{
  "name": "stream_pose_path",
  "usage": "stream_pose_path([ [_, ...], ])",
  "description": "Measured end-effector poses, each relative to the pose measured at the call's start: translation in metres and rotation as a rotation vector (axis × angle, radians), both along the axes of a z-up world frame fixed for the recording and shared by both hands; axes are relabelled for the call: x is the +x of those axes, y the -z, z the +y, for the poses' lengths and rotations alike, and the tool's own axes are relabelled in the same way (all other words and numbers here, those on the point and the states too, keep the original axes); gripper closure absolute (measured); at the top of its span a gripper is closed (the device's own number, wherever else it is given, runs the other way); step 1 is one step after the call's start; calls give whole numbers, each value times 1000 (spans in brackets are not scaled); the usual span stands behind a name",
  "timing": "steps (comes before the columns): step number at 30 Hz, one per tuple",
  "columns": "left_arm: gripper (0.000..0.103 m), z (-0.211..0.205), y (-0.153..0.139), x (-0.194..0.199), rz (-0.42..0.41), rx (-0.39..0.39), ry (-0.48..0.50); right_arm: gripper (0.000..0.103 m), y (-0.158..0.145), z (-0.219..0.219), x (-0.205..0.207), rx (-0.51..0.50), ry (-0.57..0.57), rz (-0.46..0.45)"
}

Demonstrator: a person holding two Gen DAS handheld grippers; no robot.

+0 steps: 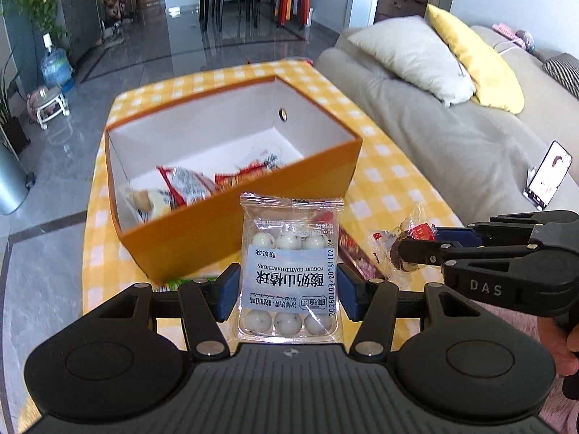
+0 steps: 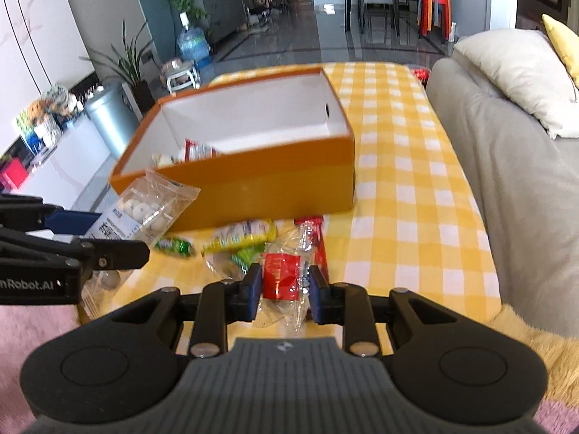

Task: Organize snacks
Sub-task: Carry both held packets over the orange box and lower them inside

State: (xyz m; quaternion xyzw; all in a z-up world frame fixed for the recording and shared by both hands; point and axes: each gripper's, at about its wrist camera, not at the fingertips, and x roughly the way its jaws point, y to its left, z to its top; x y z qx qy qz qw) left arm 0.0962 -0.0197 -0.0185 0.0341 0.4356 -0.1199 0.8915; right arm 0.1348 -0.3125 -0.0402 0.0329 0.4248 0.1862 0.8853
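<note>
Several snacks (image 1: 188, 188) already in box (image 1: 253, 195), more loose on table (image 2: 416, 217); left gripper (image 1: 287, 289) pinching hawthorn pack (image 1: 289, 271) just short of box, right gripper (image 2: 284, 289) pinching red-label wrapper (image 2: 280, 275) above table

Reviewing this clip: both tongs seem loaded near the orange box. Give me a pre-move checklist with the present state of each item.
1. Left tongs shut on the hawthorn ball packet: ok.
2. Right tongs shut on the red-label wrapper: ok.
3. Orange box open on top, free space inside: ok.
4. Both packets lifted clear of the table: cannot tell.
5. Near box wall cleared by the hawthorn ball packet: not ok, packet sits lower and in front.
6. Loose snacks left on the checked cloth: not ok.
</note>
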Motion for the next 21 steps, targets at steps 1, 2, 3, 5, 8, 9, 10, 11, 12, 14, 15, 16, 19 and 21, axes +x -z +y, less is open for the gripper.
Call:
stream_pose_path([
  [1, 40, 0, -3, 2, -8, 1, 3, 79, -4, -1, 2, 10, 2, -7],
  [2, 40, 0, -6, 5, -18, 4, 5, 79, -7, -1, 4, 16, 2, -13],
  [3, 40, 0, -9, 8, -27, 7, 5, 79, -12, -1, 7, 21, 1, -24],
  [5, 40, 1, -15, 15, -46, 8, 1, 79, -20, 0, 12, 21, 0, -49],
  [8, 40, 4, -23, 26, -65, 1, -9, 79, -31, 2, 24, 16, -6, -81],
  [9, 40, 5, -25, 30, -69, -1, -12, 79, -34, 3, 29, 14, -9, -86],
  [10, 40, 6, -27, 34, -73, -2, -15, 79, -37, 4, 34, 10, -11, -91],
  [11, 40, 7, -28, 38, -77, 0, -18, 79, -38, 6, 38, 4, -13, -96],
  [12, 40, 8, -28, 43, -81, 5, -22, 79, -41, 9, 44, -7, -16, -103],
  [14, 40, 9, -28, 54, -80, 17, -35, 79, -44, 14, 53, -18, -20, -114],
  [15, 40, 9, -28, 58, -79, 23, -39, 79, -45, 17, 58, -21, -25, -119],
  [16, 40, 10, -28, 64, -77, 28, -43, 79, -46, 20, 62, -25, -32, -124],
  [19, 40, 13, -29, 78, -71, 35, -48, 79, -48, 31, 74, -46, -50, -138],
  [21, 40, 16, -31, 87, -69, 43, -52, 79, -50, 36, 83, -59, -64, -148],
])
